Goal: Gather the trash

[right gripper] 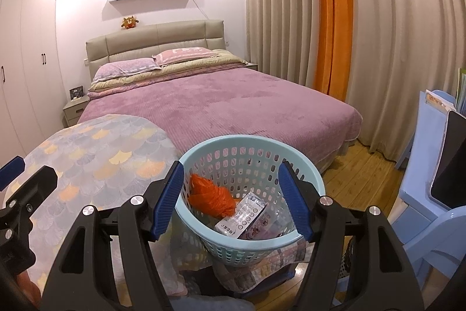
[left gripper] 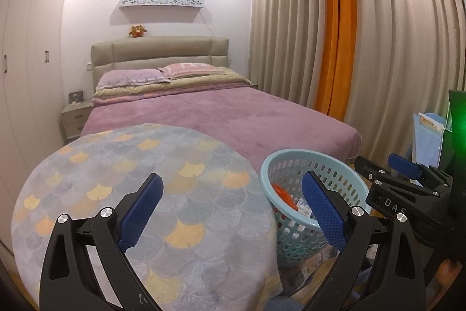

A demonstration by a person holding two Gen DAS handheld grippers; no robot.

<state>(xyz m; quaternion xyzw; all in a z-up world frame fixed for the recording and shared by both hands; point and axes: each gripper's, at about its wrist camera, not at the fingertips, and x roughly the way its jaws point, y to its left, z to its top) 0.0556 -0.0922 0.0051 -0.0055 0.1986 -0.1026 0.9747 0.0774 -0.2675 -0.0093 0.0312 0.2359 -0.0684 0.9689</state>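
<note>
A light blue perforated basket (right gripper: 201, 153) stands tilted beside a round table draped in a scale-patterned cloth (left gripper: 139, 194). Inside the basket lie a crumpled orange bag (right gripper: 211, 196) and a white packet (right gripper: 244, 216). My right gripper (right gripper: 233, 197) hovers open just in front of the basket, nothing between its blue pads. My left gripper (left gripper: 233, 212) is open too, over the table's right edge, with the basket (left gripper: 291, 162) behind its right finger. In the left wrist view the right gripper (left gripper: 387, 174) shows from the side.
A bed with a purple cover (left gripper: 221, 112) fills the space behind the table and basket. Beige and orange curtains (right gripper: 335, 19) hang on the right. A blue plastic chair (right gripper: 428, 212) stands at the right, a white wardrobe (left gripper: 29, 63) on the left.
</note>
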